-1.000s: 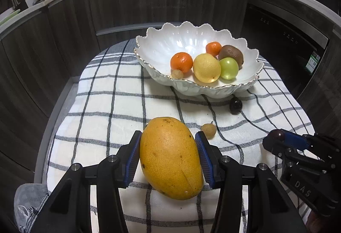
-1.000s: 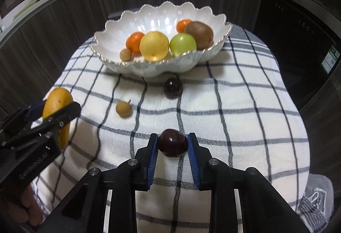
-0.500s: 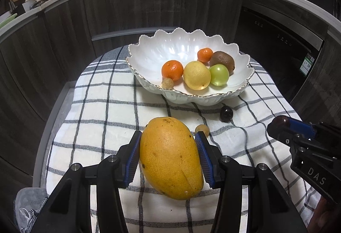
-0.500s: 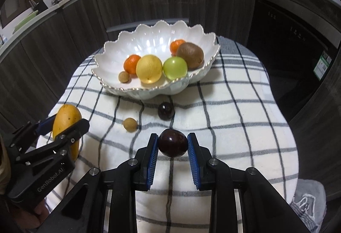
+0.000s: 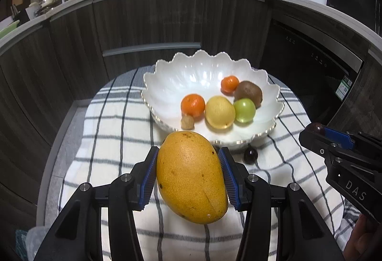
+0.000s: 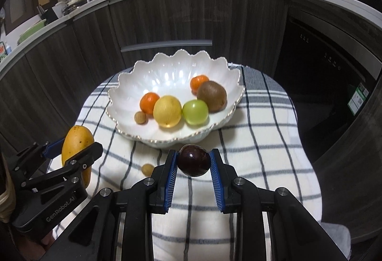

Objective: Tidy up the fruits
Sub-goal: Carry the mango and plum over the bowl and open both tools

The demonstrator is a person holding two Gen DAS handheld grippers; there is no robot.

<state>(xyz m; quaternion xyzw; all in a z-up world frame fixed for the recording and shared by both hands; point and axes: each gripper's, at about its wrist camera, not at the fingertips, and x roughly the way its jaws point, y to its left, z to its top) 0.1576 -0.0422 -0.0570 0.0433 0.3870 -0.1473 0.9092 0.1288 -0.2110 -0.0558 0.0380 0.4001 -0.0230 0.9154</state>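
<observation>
Checked cloth (image 5: 114,132) before dark cabinets (image 6: 167,17); left claw (image 5: 188,173) grips mango (image 5: 191,177), right claw (image 6: 193,166) probably a plum (image 6: 193,163).

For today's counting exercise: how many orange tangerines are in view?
2, both in the bowl: one tangerine beside the yellow fruit, one behind the kiwi. More could be hidden.

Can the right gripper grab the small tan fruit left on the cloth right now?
Probably not. The right gripper is shut on a dark plum, so its jaws are full. The small tan fruit lies clear on the checked cloth, just left of it; it must drop the plum first.
</observation>
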